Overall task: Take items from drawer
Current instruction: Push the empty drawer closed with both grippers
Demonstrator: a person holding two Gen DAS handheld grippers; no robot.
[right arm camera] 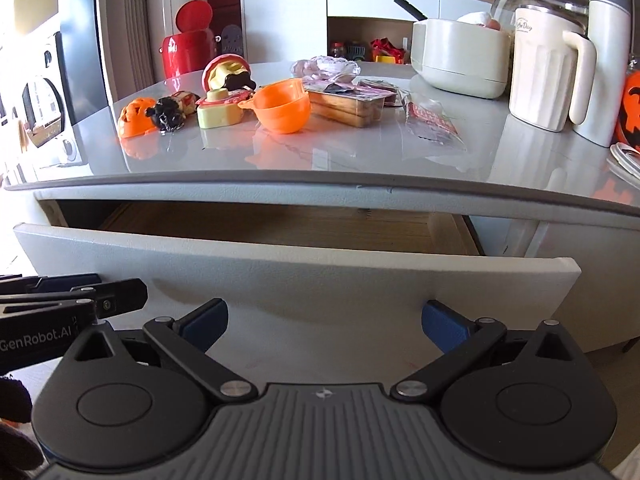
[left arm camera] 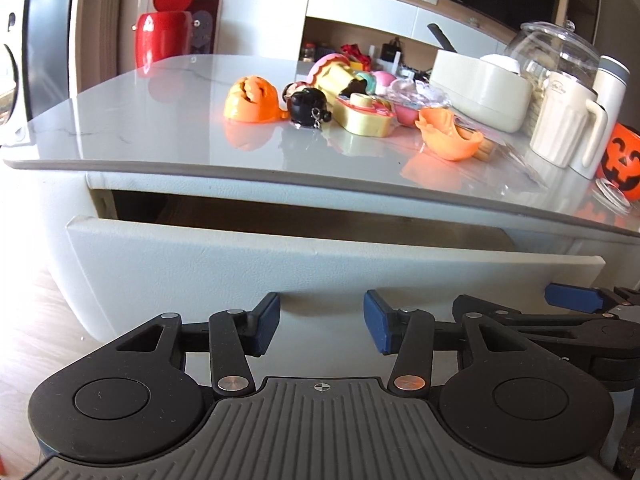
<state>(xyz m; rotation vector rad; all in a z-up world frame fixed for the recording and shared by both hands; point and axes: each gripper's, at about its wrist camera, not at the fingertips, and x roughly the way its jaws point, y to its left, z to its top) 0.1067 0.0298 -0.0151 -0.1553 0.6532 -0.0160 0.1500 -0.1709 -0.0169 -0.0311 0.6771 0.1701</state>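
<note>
While the white-fronted wooden drawer (left arm camera: 280,256) stands pulled partway out beneath the glossy grey countertop (left arm camera: 160,120), both grippers sit low in their frames, facing its front panel. In the left wrist view the left gripper (left arm camera: 322,322) has its blue-padded fingers (left arm camera: 266,326) spread apart with nothing between them, only the white panel behind. At the lower right of that frame the right gripper (left arm camera: 576,300) shows as a black linkage with one blue pad. In the right wrist view the right gripper's own blue fingers (right arm camera: 444,322) are also wide apart and empty, level with the lower edge of the drawer front, and the left gripper's black body enters at the left edge. The drawer's light wood interior (right arm camera: 280,224) shows through the gap in the middle of that frame; what can be seen of its floor is bare.

On the countertop, across the upper half of both frames, lies a cluster of small toys: an orange ribbed plastic shell (left arm camera: 250,100), a small black round toy (left arm camera: 308,110), a pale yellow boat-shaped piece (left arm camera: 366,118) and an orange plastic cup half (right arm camera: 284,106). Beyond them at upper right stand a cream rounded container (right arm camera: 460,58), a cream ribbed mug with handle (right arm camera: 548,68) and a clear glass jar (left arm camera: 556,48). An orange jack-o'-lantern bucket (left arm camera: 622,156) sits at the right edge.
</note>
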